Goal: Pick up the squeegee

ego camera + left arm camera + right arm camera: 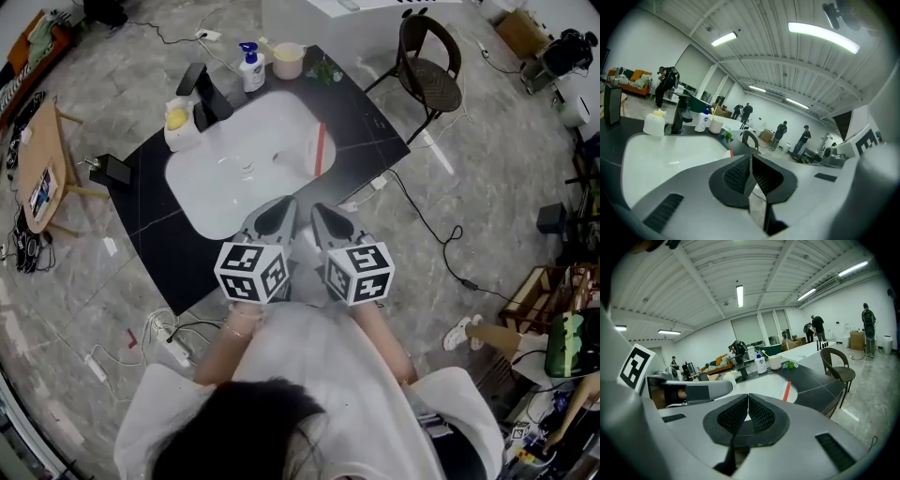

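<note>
the red squeegee [321,150] lies along the right rim of the white sink [234,187], set into a black surface [366,112], with nothing touching it. both grippers hover at the sink's near edge, side by side and pointing toward the basin, well short of the squeegee. the left gripper [286,202] has its fingers [738,176] pressed together with nothing between them. the right gripper [319,208] also has its fingers [733,416] closed on each other and empty, and in the right gripper view the squeegee shows beyond their tips on the sink's rim. behind the sink stand a black faucet [208,94], a white soap bottle [250,70] and a cream cup [288,61]. a dark chair [431,70] stands on the floor beyond the sink's far right corner.
</note>
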